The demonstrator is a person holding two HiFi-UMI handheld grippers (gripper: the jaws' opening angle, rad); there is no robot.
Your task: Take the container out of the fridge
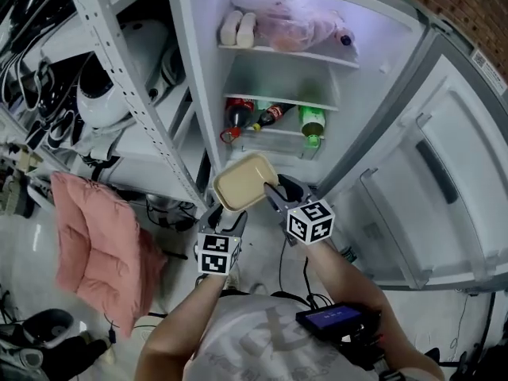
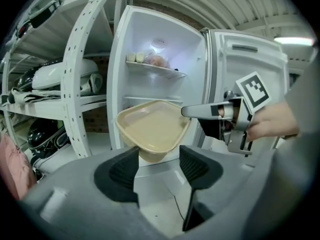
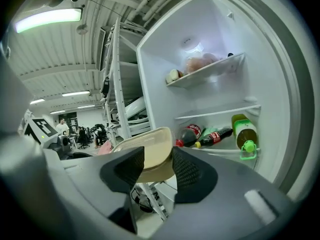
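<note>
From the head view, the empty tan container [image 1: 244, 181] is out in front of the open fridge [image 1: 373, 70], below its bottle shelf. The left gripper [image 1: 226, 213] and right gripper [image 1: 278, 190] sit at its near edge.

In the left gripper view, the jaws stand wide apart. The container's lower corner sits loosely between them.

In the right gripper view, the pads are clamped on the container's side wall.

Perforated white shelving rack [image 1: 111, 54] at left; brick wall [image 1: 476, 2] far right; pale floor [image 1: 24, 240] near; strip light [image 3: 47, 18] lit overhead.
</note>
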